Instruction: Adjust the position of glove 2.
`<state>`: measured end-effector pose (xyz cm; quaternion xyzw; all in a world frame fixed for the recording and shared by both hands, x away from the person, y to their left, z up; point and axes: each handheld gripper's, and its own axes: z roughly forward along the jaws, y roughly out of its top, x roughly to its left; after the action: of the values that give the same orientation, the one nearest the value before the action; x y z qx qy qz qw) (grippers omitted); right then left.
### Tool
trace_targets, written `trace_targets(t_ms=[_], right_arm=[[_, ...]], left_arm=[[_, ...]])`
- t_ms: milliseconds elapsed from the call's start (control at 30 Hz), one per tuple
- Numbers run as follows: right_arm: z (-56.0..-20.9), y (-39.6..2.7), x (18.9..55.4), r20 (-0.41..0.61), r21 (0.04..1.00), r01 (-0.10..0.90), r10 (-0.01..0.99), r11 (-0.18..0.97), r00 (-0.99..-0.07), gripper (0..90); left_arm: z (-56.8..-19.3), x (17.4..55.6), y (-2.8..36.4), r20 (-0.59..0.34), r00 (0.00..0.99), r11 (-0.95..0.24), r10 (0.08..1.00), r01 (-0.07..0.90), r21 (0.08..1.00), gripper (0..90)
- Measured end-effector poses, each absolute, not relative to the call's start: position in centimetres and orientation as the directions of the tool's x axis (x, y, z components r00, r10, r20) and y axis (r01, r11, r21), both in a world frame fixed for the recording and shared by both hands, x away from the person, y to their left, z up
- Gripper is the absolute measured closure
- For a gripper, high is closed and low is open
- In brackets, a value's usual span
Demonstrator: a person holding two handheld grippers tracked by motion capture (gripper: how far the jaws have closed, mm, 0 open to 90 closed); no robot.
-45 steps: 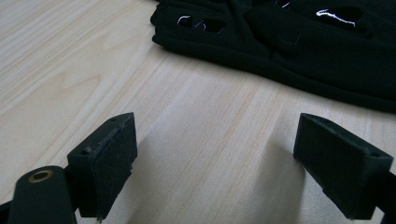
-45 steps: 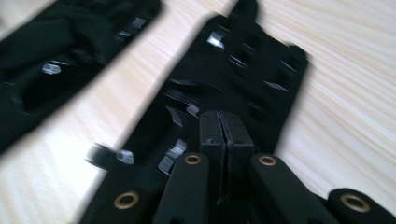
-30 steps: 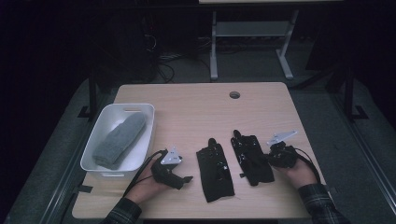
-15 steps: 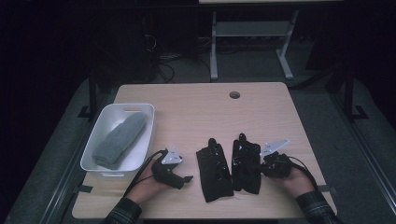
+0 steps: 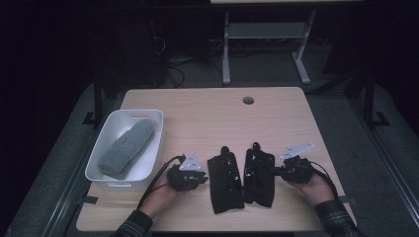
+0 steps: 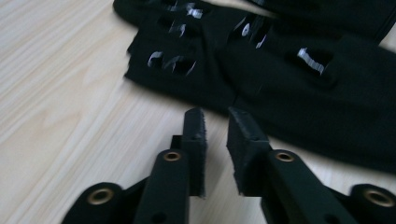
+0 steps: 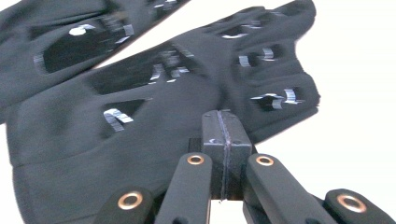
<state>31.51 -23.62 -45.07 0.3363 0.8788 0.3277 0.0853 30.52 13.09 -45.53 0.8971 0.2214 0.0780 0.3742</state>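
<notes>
Two black gloves lie side by side near the front edge of the counter (image 5: 296, 128), the left glove (image 5: 225, 176) and the right glove (image 5: 260, 171) touching or overlapping along their inner edges, fingers pointing toward the far edge. The left tongs (image 5: 201, 178) sit just beside the left glove's outer edge; their jaws have just been closing and stand a narrow gap apart, with nothing between them, the pads short of the fabric as seen in the left gripper view (image 6: 215, 123). The right tongs (image 5: 274, 172) rest at the right glove's outer edge, pads pressed flat together in the right gripper view (image 7: 223, 122); whether a fold of fabric is caught between them cannot be told, though none shows.

Judged from how things lie, the pair has been brought together but not yet lifted, folded or put away; a firm grip on either glove looks yet to come. A white bin (image 5: 148, 168) at the counter's left edge already holds a grey woolly mitten (image 5: 126, 148), which may be where the gloves are bound.

The gloves are thin, matte knit, limp and flat, with small glossy silver marks across fingers and palm. The mitten is thick, fuzzy and rounded. The bin is smooth rigid plastic with rounded corners and a handle slot. The counter is pale wood-grain laminate with a round cable hole (image 5: 248, 100) near its far edge.
</notes>
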Motion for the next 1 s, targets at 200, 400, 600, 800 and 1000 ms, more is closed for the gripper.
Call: trace_targets(t_ms=[200,400,600,800,1000], right_arm=[[-45.9,-23.7,32.7,0.086,0.613,0.567,0.668,0.549,-0.739,90.0],[-46.0,-22.9,32.7,0.097,0.614,0.560,0.651,0.556,-0.753,90.0],[-46.0,-21.4,32.6,0.098,0.612,0.533,0.613,0.584,-0.784,90.0],[-45.8,-20.9,32.1,0.097,0.620,0.521,0.602,0.586,-0.792,90.0],[-45.6,-22.2,31.0,0.124,0.639,0.541,0.621,0.547,-0.774,89.7]], left_arm=[[-45.9,31.3,10.8,-0.017,0.890,-0.637,0.456,0.340,0.692,77.1],[-46.1,32.5,10.2,-0.011,0.874,-0.639,0.485,0.364,0.678,77.7],[-46.1,33.2,11.0,0.002,0.851,-0.628,0.525,0.386,0.676,77.6],[-46.0,33.5,11.7,-0.015,0.835,-0.609,0.550,0.413,0.677,70.4],[-45.3,32.8,12.7,-0.051,0.819,-0.586,0.572,0.451,0.674,54.7]])
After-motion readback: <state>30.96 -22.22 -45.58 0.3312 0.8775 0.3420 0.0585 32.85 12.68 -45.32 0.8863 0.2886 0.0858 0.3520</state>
